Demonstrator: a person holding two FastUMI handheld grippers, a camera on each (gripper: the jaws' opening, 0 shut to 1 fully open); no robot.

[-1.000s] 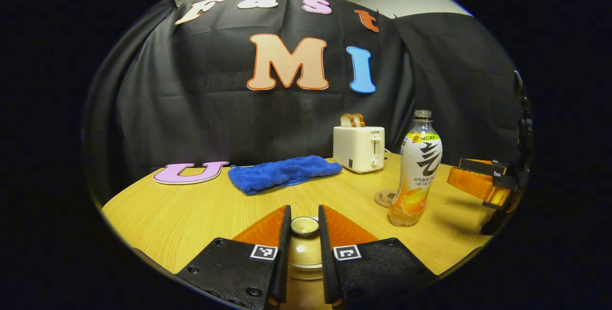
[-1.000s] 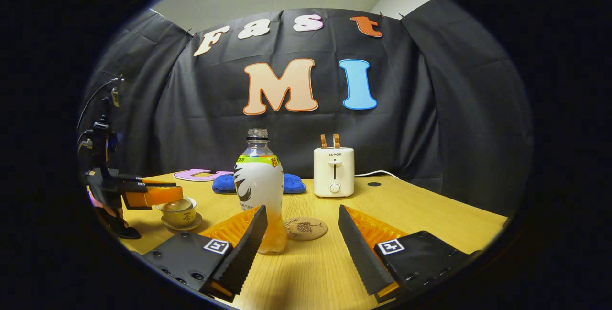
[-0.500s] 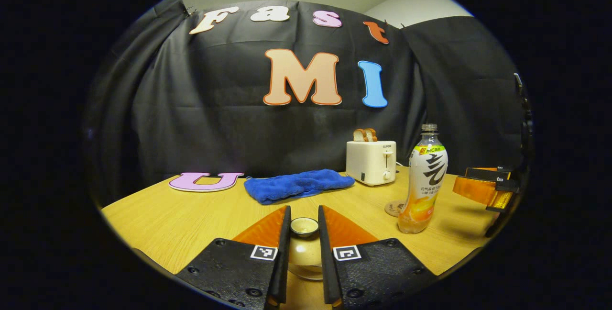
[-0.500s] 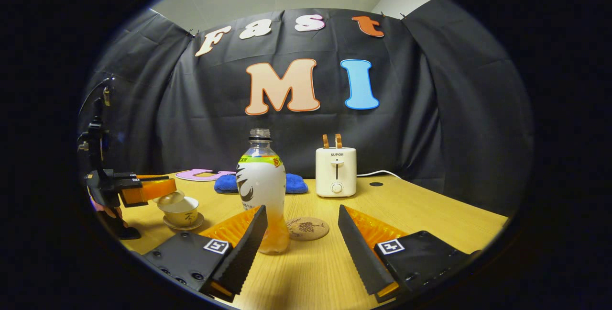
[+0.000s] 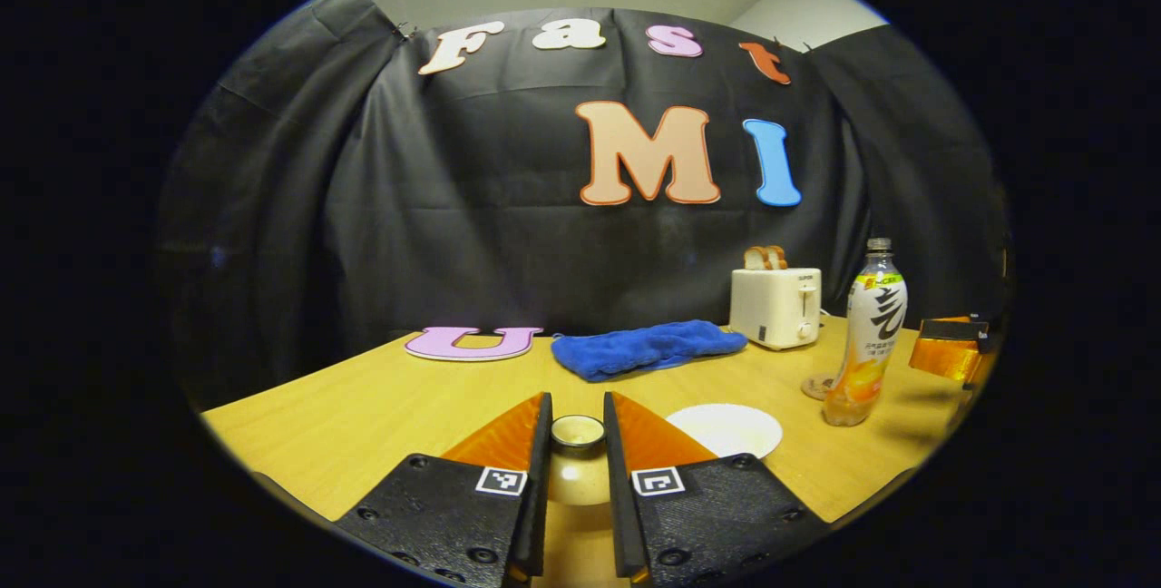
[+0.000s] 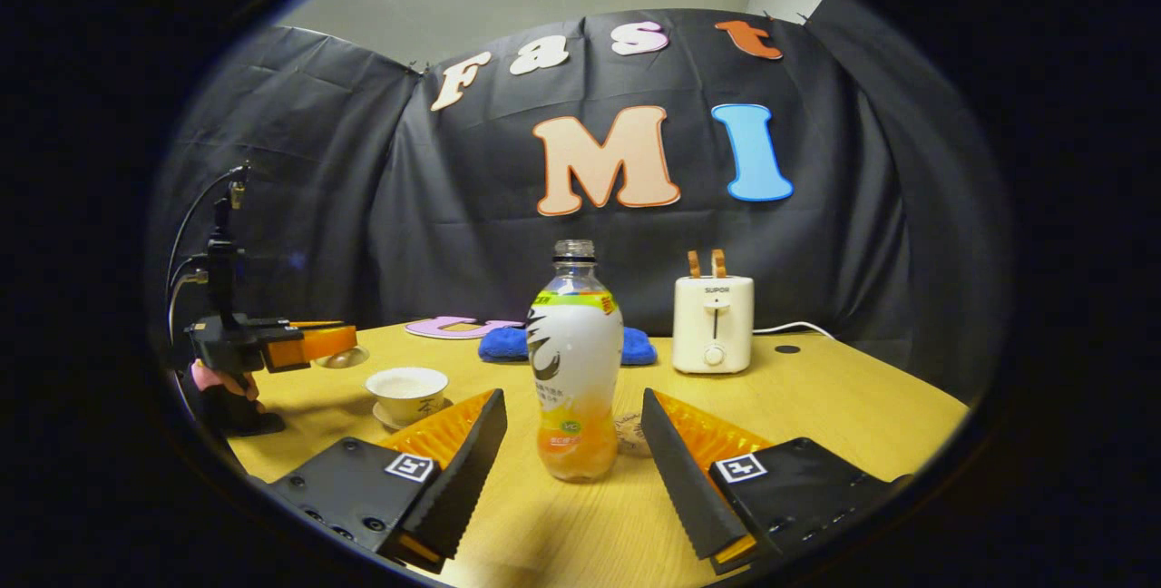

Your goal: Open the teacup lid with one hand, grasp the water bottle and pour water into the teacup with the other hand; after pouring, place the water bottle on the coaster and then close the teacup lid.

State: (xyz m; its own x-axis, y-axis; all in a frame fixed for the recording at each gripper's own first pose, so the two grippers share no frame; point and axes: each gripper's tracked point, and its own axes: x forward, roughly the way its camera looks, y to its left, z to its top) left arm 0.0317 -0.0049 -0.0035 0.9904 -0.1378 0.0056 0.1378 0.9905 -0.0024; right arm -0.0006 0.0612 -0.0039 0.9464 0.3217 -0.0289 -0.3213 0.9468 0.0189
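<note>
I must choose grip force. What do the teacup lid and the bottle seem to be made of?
The small cream teacup lid, held in the left tongs, looks like glazed ceramic: glossy, with a highlight. The clear plastic water bottle looks like thin plastic: see-through neck, printed wrap label, orange liquid showing low.

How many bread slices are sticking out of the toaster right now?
2. Both bread slices stand upright side by side in the slots of the toaster at the back of the table, behind the water bottle. None hidden, as far as I can tell.
</note>
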